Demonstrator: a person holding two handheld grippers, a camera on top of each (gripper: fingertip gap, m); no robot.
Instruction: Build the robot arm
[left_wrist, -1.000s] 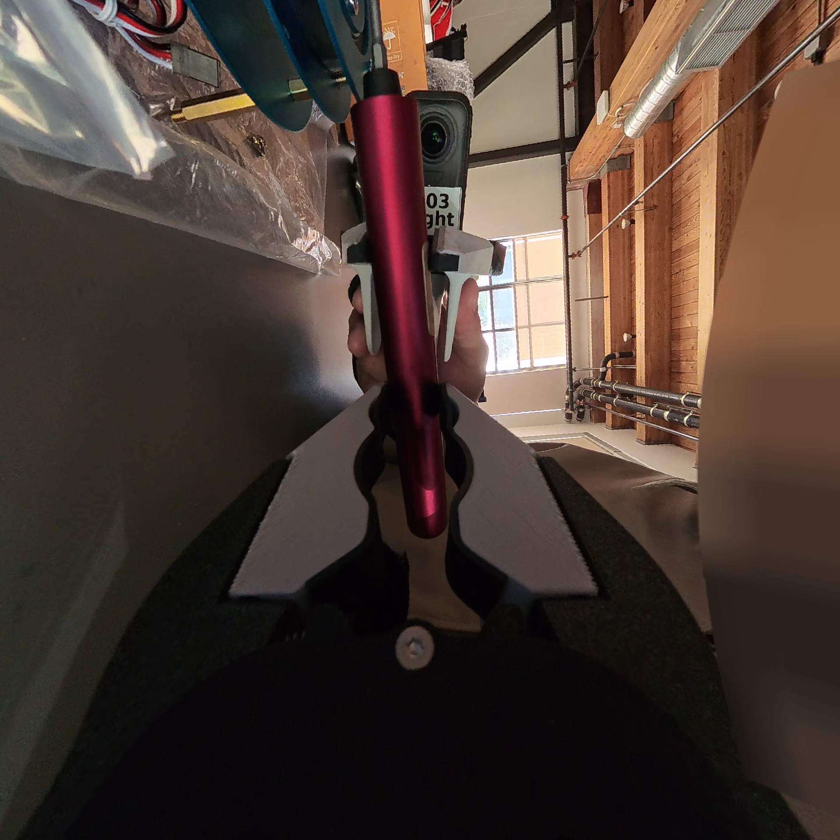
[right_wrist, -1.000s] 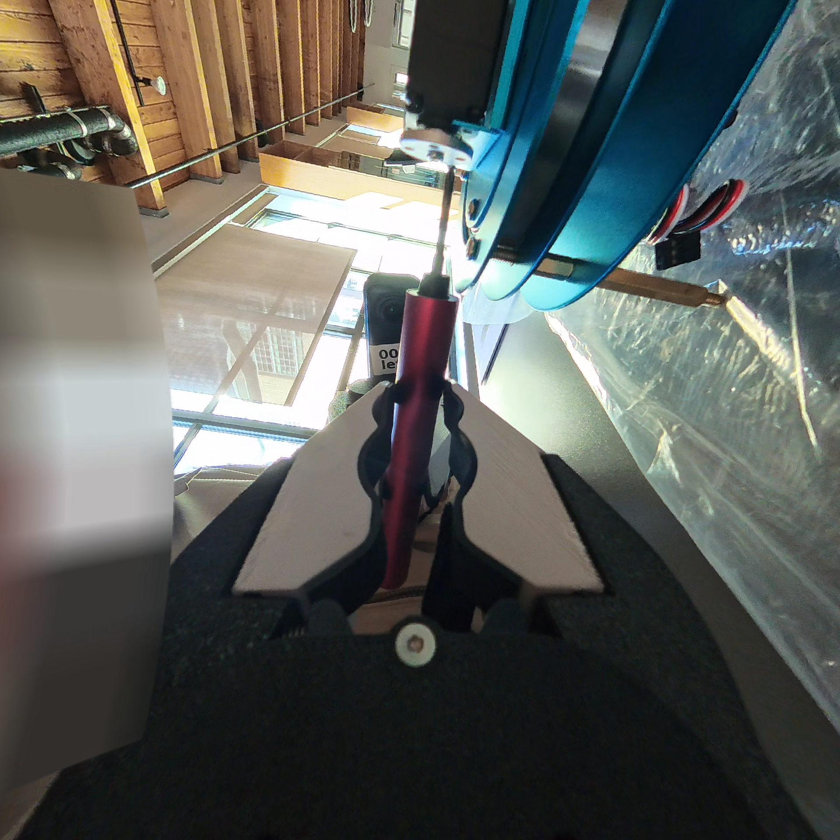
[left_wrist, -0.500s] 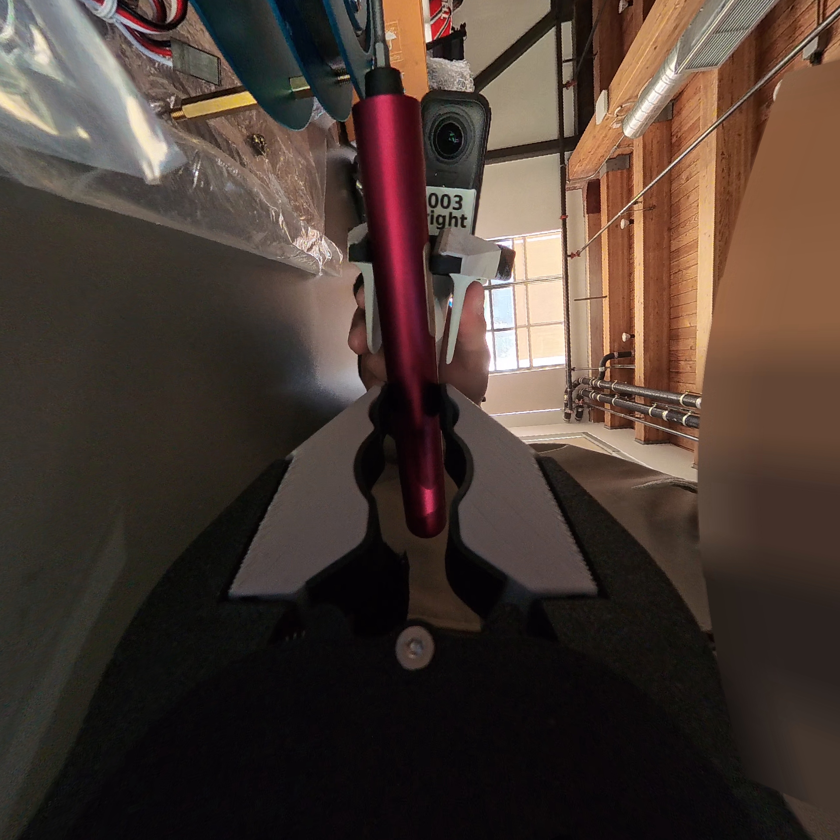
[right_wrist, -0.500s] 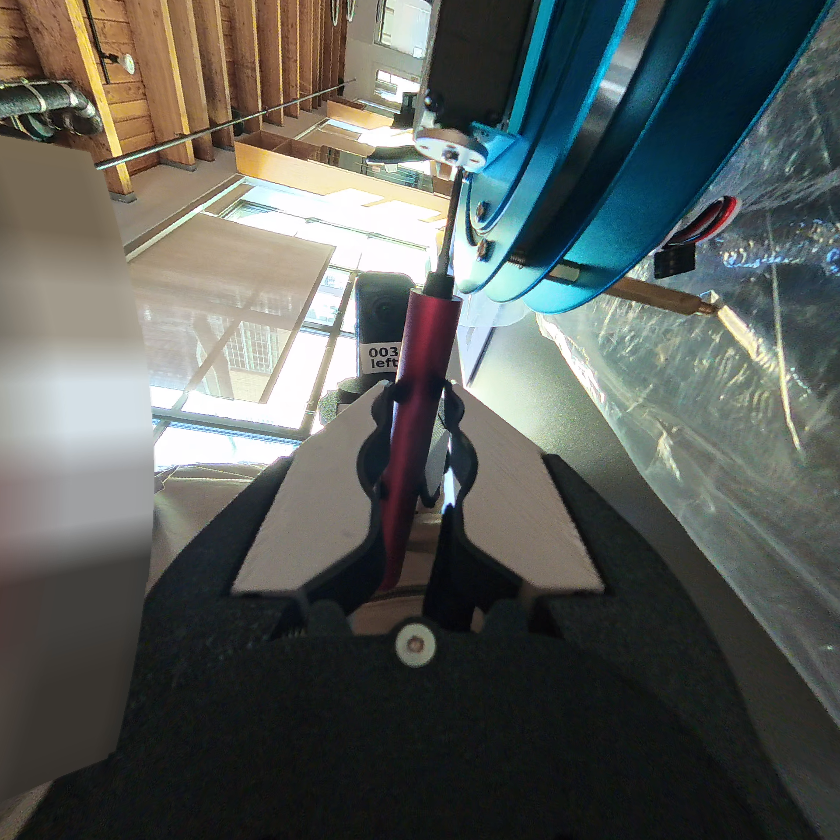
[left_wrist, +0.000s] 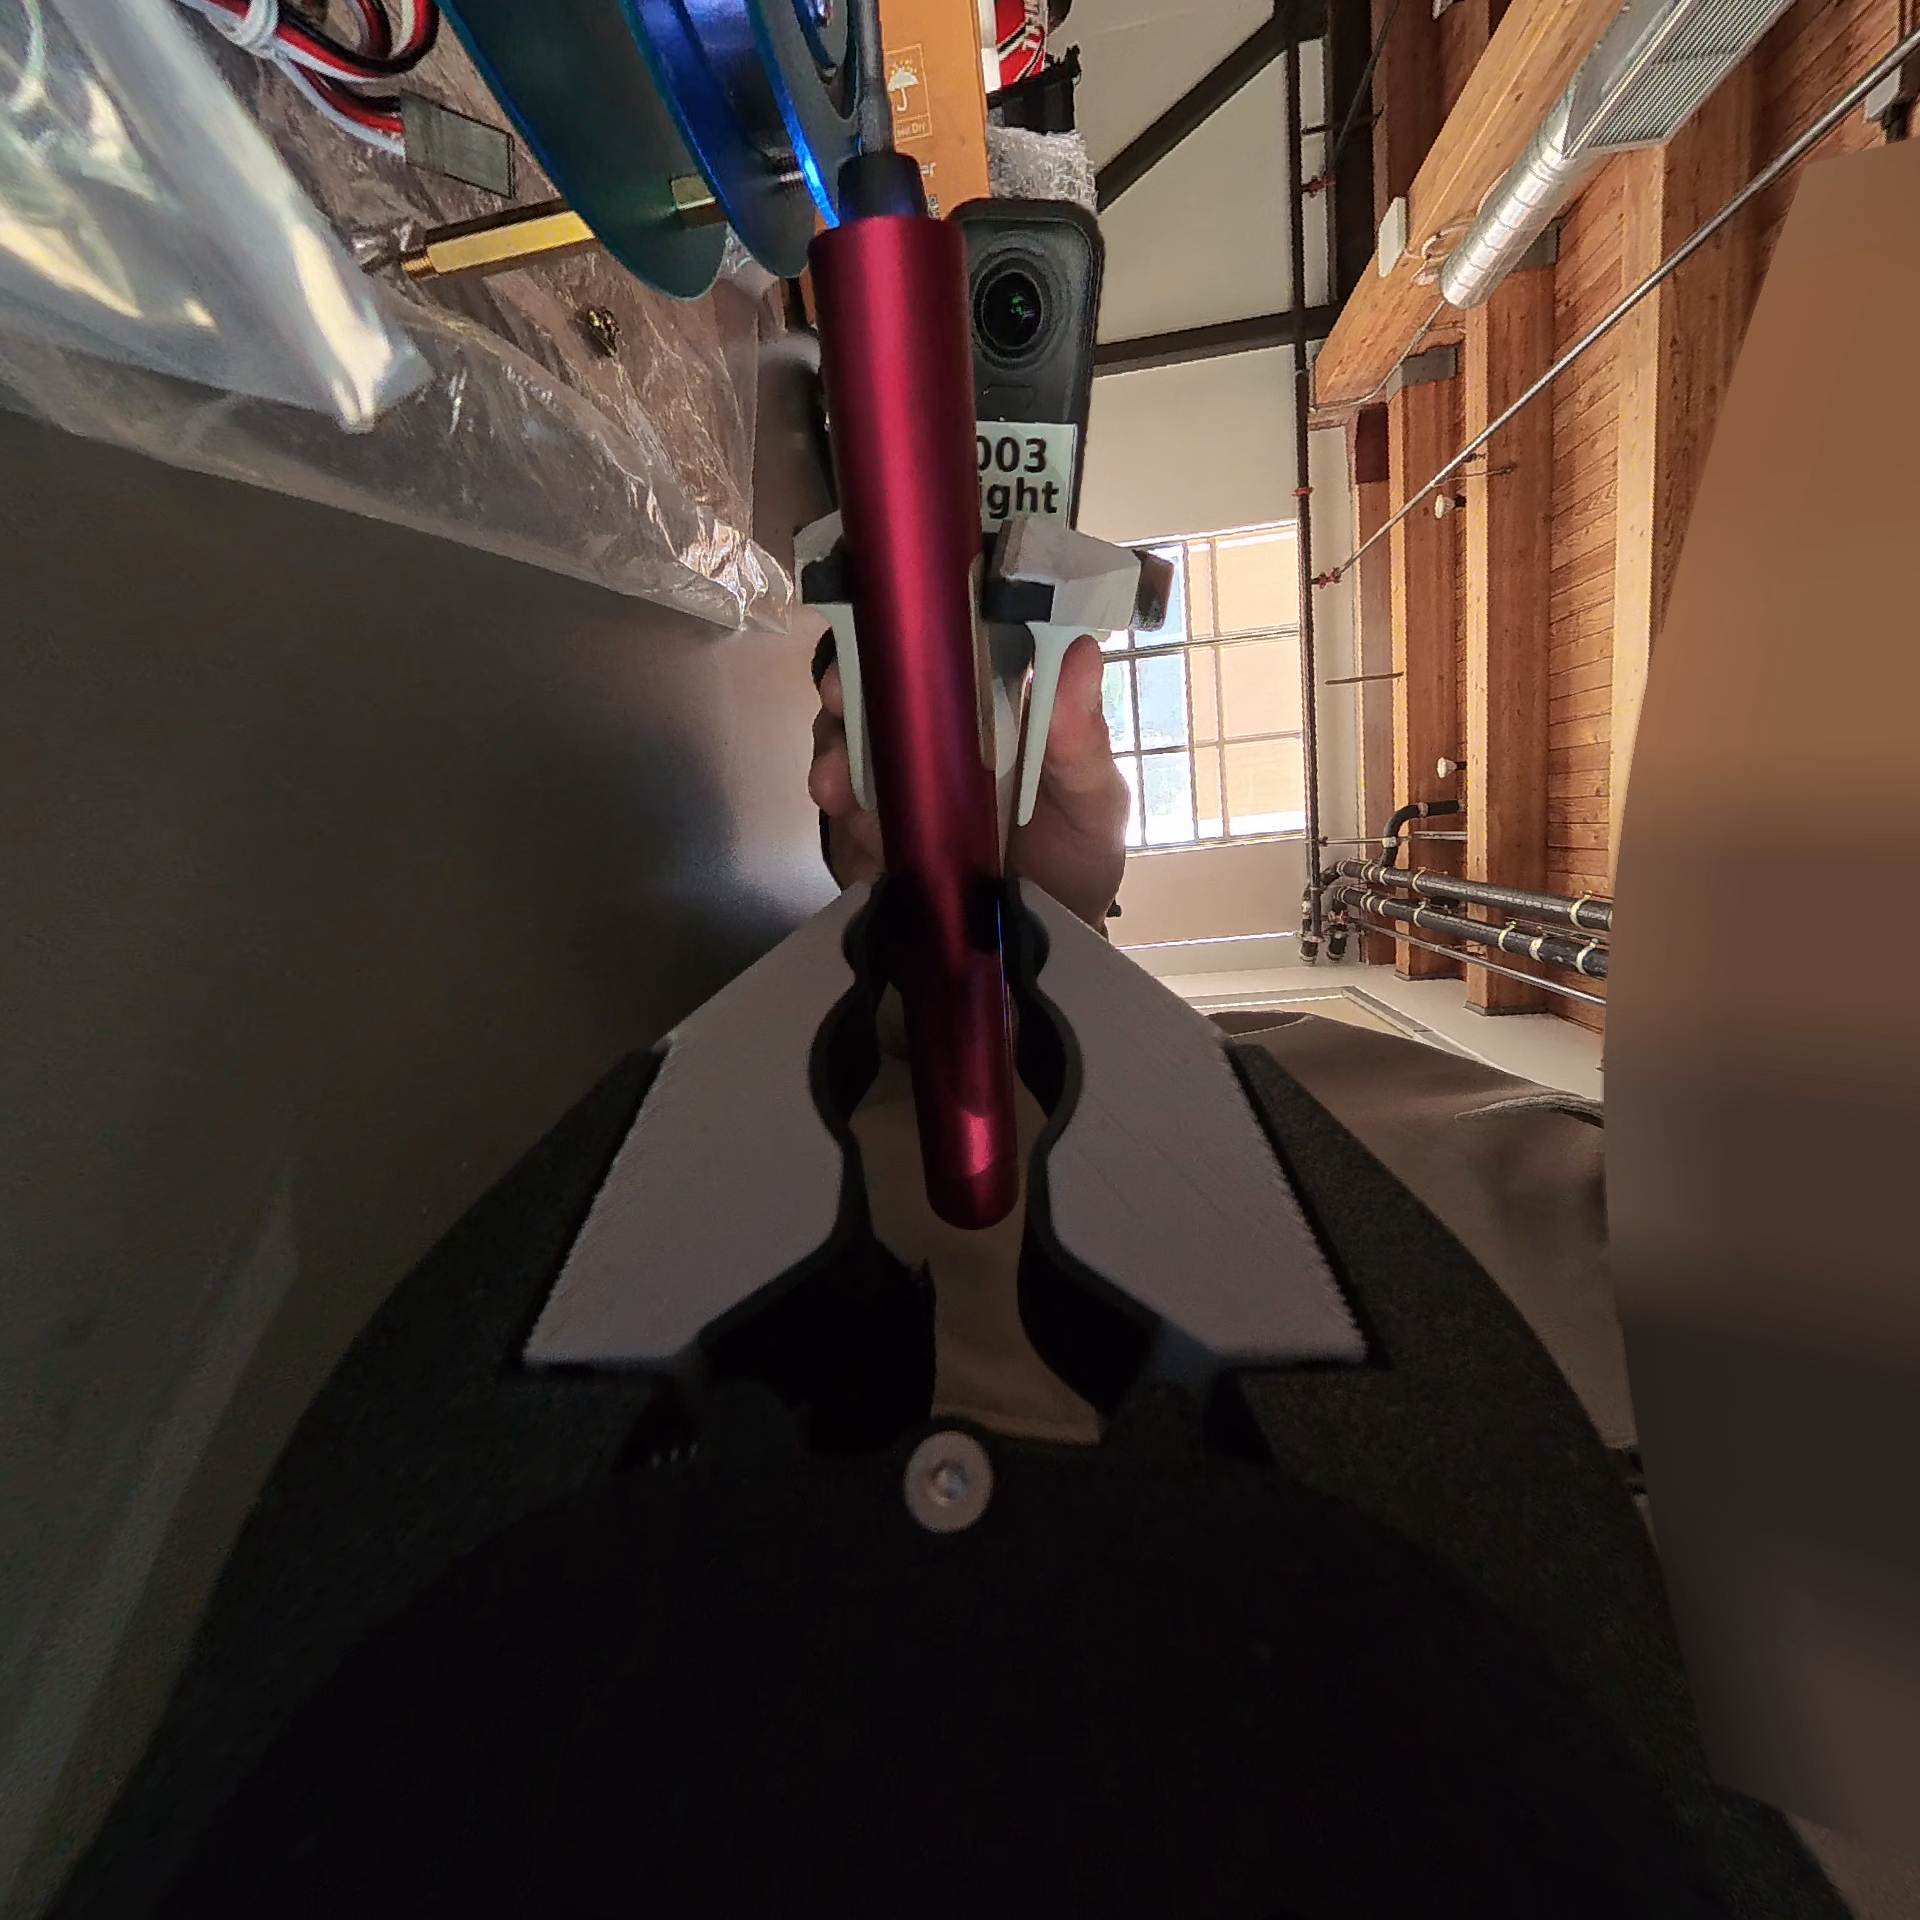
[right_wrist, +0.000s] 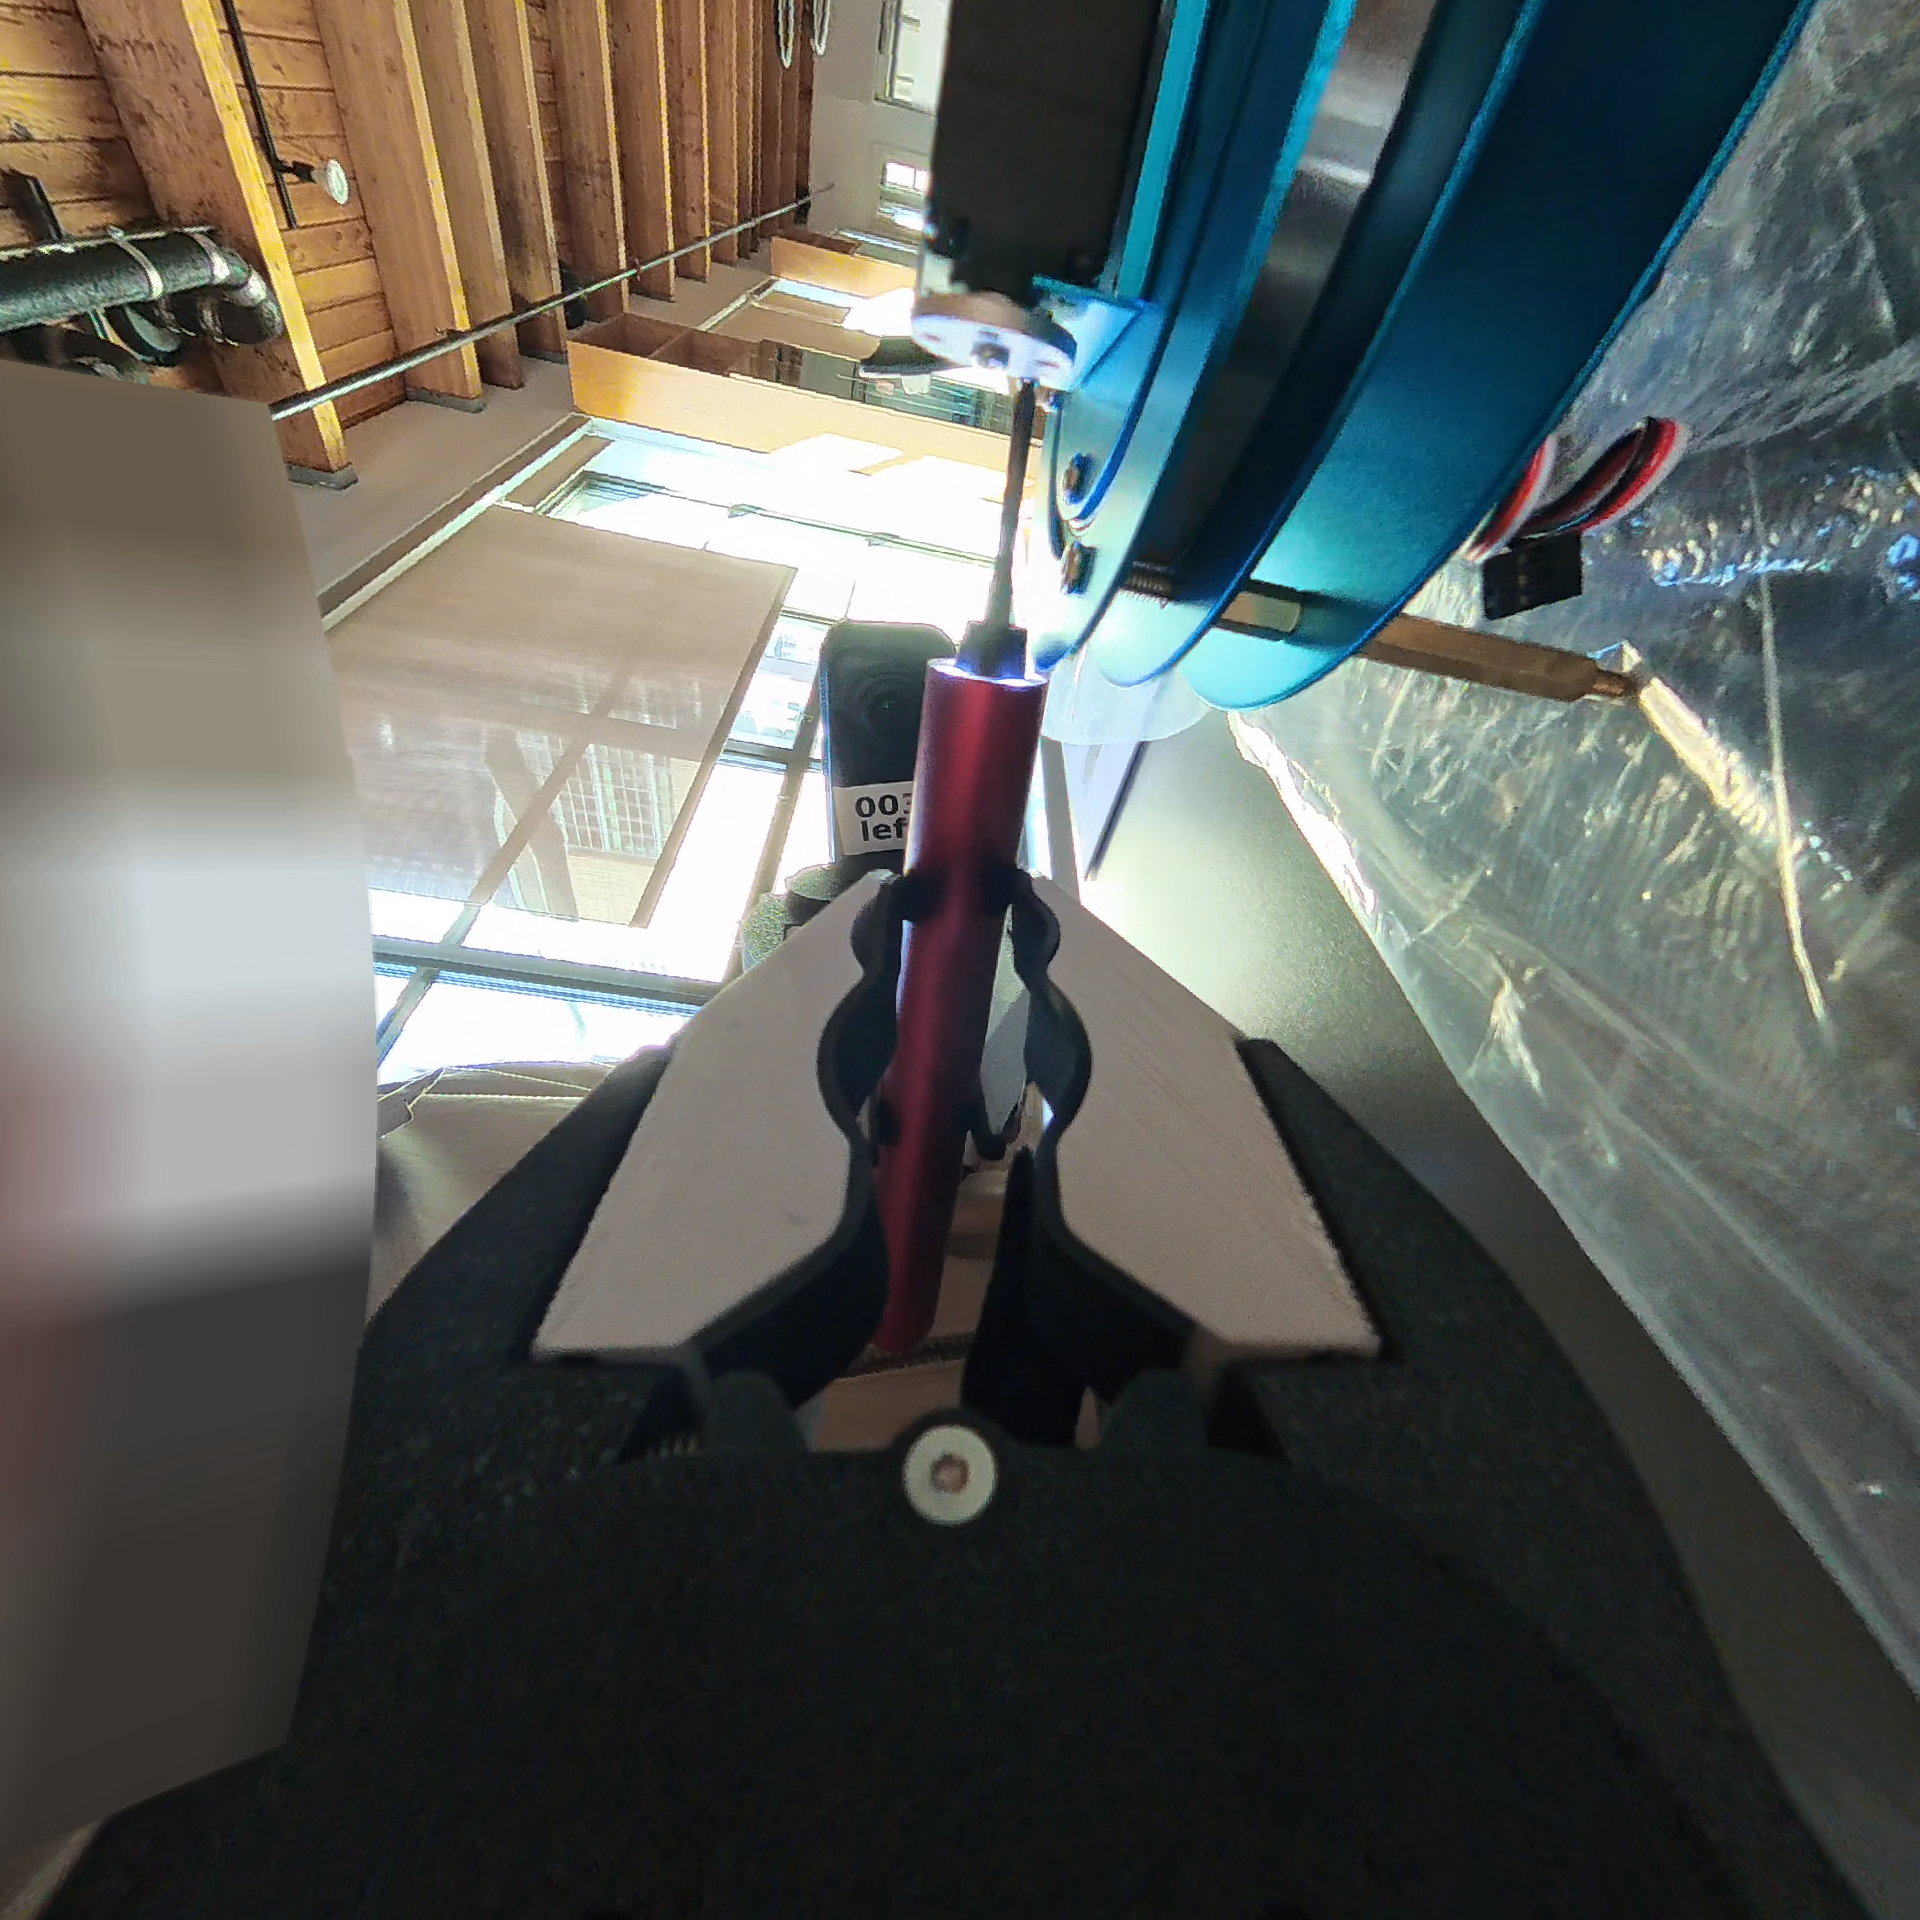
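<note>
A red-handled screwdriver (left_wrist: 914, 727) is held by both grippers at once. My left gripper (left_wrist: 940, 904) is shut on the handle's rear part. Farther up the handle, my right gripper (left_wrist: 925, 592) is also shut on it, with a hand (left_wrist: 1081, 810) behind. In the right wrist view my right gripper (right_wrist: 951, 894) clamps the same screwdriver (right_wrist: 961, 935). Its thin shaft (right_wrist: 1013, 509) reaches up to a white hub (right_wrist: 987, 343) on a blue disc assembly (right_wrist: 1403, 364). The blue discs (left_wrist: 644, 125) also show at the top of the left wrist view.
A brass standoff (right_wrist: 1455, 655) sticks out of the discs over a crinkled clear plastic bag (right_wrist: 1610, 935). A black connector on red and white wires (right_wrist: 1527, 582) hangs beside it. The dark table surface (left_wrist: 312, 831) runs alongside. The left gripper's camera (right_wrist: 873, 707) sits behind the handle. The gap from one gripper's tips to the other's is roughly 5 cm.
Both grippers stay shut on the screwdriver. The right wrist view has swung a little, and the blue discs and white hub now look closer. The shaft tip stays at the hub.
</note>
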